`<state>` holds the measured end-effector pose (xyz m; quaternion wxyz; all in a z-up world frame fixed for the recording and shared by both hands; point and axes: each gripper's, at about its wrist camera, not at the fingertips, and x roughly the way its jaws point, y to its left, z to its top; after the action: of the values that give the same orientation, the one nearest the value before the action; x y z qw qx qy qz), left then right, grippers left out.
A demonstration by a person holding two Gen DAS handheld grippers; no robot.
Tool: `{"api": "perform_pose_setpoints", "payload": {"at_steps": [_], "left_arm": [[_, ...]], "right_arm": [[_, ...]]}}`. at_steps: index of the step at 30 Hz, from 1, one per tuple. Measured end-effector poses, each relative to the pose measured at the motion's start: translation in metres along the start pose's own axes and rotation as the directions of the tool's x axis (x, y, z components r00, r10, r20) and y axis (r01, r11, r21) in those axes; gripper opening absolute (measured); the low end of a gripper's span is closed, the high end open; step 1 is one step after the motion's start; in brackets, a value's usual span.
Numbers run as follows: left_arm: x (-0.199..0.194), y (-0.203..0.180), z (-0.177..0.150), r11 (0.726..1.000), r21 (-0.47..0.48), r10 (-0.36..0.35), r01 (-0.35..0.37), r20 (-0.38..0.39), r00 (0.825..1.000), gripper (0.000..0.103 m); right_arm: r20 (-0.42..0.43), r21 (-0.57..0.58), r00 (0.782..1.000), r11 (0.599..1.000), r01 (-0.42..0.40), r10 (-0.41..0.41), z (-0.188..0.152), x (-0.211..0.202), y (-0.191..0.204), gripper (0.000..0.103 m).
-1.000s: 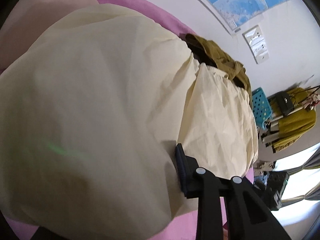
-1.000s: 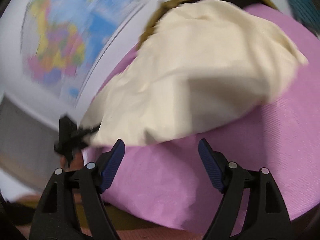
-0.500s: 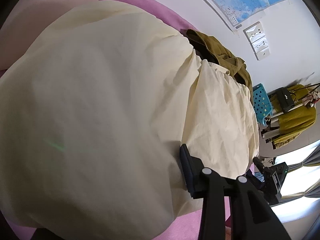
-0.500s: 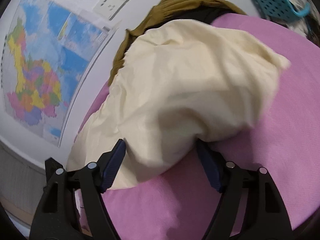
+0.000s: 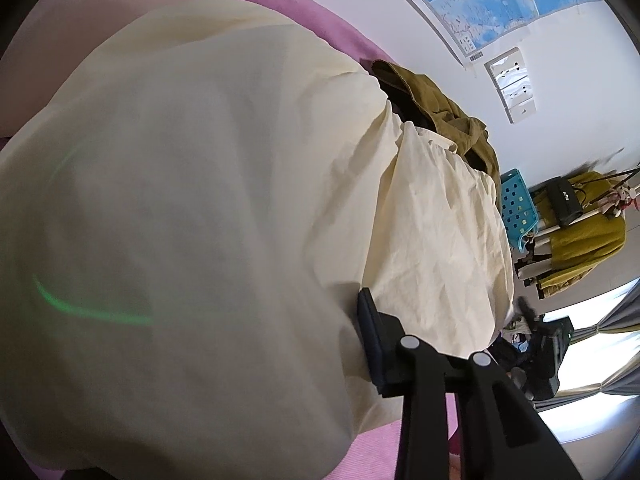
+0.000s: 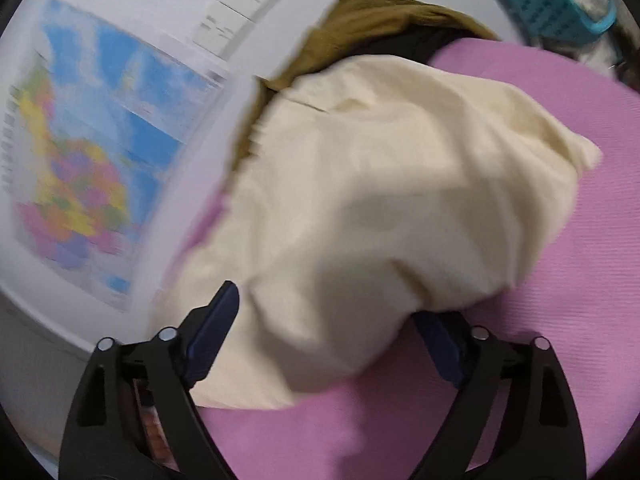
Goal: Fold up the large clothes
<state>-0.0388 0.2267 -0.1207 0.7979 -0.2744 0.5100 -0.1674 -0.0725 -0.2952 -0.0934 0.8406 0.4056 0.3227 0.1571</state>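
Cream cotton fills most of the left wrist view: the large garment point(image 5: 208, 208) lies spread over a pink bed cover point(image 5: 280, 12), its near part raised and blurred so close to the lens that it hides nearly everything below. Only one finger of the left gripper point(image 5: 360, 344) shows, its dark pad point(image 5: 370, 340) pressed against a fold of the cream cloth; the other finger is buried behind the fabric, so whether the jaws are clamped cannot be told. An olive garment point(image 5: 444, 120) lies bunched at the far edge, partly under the cream one. A wall map point(image 5: 500, 4) is cut off at the top, and a blue basket point(image 5: 516, 208) stands half hidden beyond the bed.

From the right wrist, the whole picture is smeared by blur. The right gripper point(image 6: 328, 332) stands with its fingers wide apart, a bulging lobe of the cream garment point(image 6: 380, 208) sitting between them and covering the tip of the right-hand pad point(image 6: 440, 344). Pink cover point(image 6: 580, 280) shows around it. The map point(image 6: 100, 152) is too blurred to read.
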Motion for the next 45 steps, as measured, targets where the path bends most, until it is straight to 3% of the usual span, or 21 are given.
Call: {"api": "perform_pose_setpoints", "payload": {"at_steps": [1,3,5,8,10,13,15,16,17,18,19,21,23,27,29,37,42,45], "left_arm": [[0.0,0.0,-0.001,1.0,0.002,0.0,0.0,0.005,1.0,0.034],[0.001,0.0,-0.001,1.0,0.0,0.001,-0.001,0.014,1.0,0.036],[0.002,-0.005,-0.001,0.999,0.034,-0.027,0.026,0.026,0.999,0.05],[0.006,-0.014,-0.002,0.996,0.085,-0.002,-0.004,0.06,0.998,0.055],[0.008,-0.02,-0.003,0.994,0.111,-0.012,0.004,0.071,0.997,0.068],[0.012,-0.029,-0.003,0.986,0.158,0.029,-0.044,0.097,0.995,0.069],[0.014,-0.032,-0.002,0.987,0.145,0.055,-0.073,0.12,0.991,0.068],[0.014,-0.033,-0.002,0.987,0.14,0.066,-0.084,0.125,0.99,0.065],[0.015,-0.033,-0.001,0.988,0.119,0.086,-0.101,0.127,0.988,0.058],[0.015,-0.032,0.001,0.989,0.087,0.11,-0.122,0.127,0.986,0.045],[0.016,-0.034,0.002,0.988,0.084,0.116,-0.127,0.122,0.986,0.04],[0.018,-0.034,0.003,0.988,0.089,0.116,-0.127,0.125,0.985,0.04],[0.02,-0.036,0.003,0.984,0.101,0.132,-0.146,0.134,0.982,0.038],[0.014,-0.037,0.007,0.983,0.091,0.147,-0.16,0.134,0.98,0.023],[0.007,-0.04,0.009,0.985,0.093,0.135,-0.149,0.144,0.98,0.019],[-0.055,-0.065,0.026,0.984,0.159,0.049,-0.085,0.218,0.975,0.013],[-0.107,-0.078,0.046,0.975,0.211,0.01,-0.073,0.287,0.958,0.013],[-0.144,-0.081,0.066,0.969,0.224,0.023,-0.109,0.356,0.934,0.013]], "right_arm": [[0.004,0.002,1.0,1.0,-0.003,0.003,-0.001,0.003,-0.002,0.083],[-0.037,-0.051,0.995,0.994,0.093,-0.095,-0.003,0.018,0.004,0.078],[-0.049,-0.091,0.989,0.987,0.132,-0.137,-0.004,0.028,0.013,0.079],[-0.046,-0.104,0.993,0.989,0.107,-0.112,-0.002,0.04,0.019,0.079],[-0.042,-0.119,0.994,0.988,0.096,-0.102,-0.001,0.048,0.024,0.079],[-0.06,-0.133,0.99,0.984,0.117,-0.126,0.002,0.056,0.023,0.073],[-0.071,-0.125,0.99,0.986,0.113,-0.123,0.004,0.058,0.02,0.059],[-0.078,-0.123,0.991,0.987,0.1,-0.11,0.006,0.059,0.02,0.058],[-0.093,-0.126,0.99,0.987,0.096,-0.108,0.007,0.061,0.019,0.057],[-0.113,-0.133,0.987,0.987,0.095,-0.111,0.008,0.063,0.017,0.058],[-0.144,-0.151,0.983,0.984,0.092,-0.114,0.009,0.068,0.018,0.059],[-0.154,-0.162,0.983,0.984,0.078,-0.104,0.01,0.073,0.022,0.065],[-0.163,-0.189,0.98,0.978,0.086,-0.117,0.01,0.08,0.027,0.062],[-0.182,-0.184,0.981,0.982,0.037,-0.071,0.014,0.08,0.029,0.023],[-0.184,-0.188,0.982,0.982,0.0,-0.035,0.019,0.073,0.038,0.016],[-0.132,-0.36,0.988,0.925,-0.118,0.075,0.039,0.033,0.124,0.012],[-0.111,-0.443,0.981,0.876,-0.19,0.157,0.051,0.025,0.177,0.012],[-0.111,-0.476,0.971,0.847,-0.237,0.21,0.059,0.041,0.211,0.012]]}}
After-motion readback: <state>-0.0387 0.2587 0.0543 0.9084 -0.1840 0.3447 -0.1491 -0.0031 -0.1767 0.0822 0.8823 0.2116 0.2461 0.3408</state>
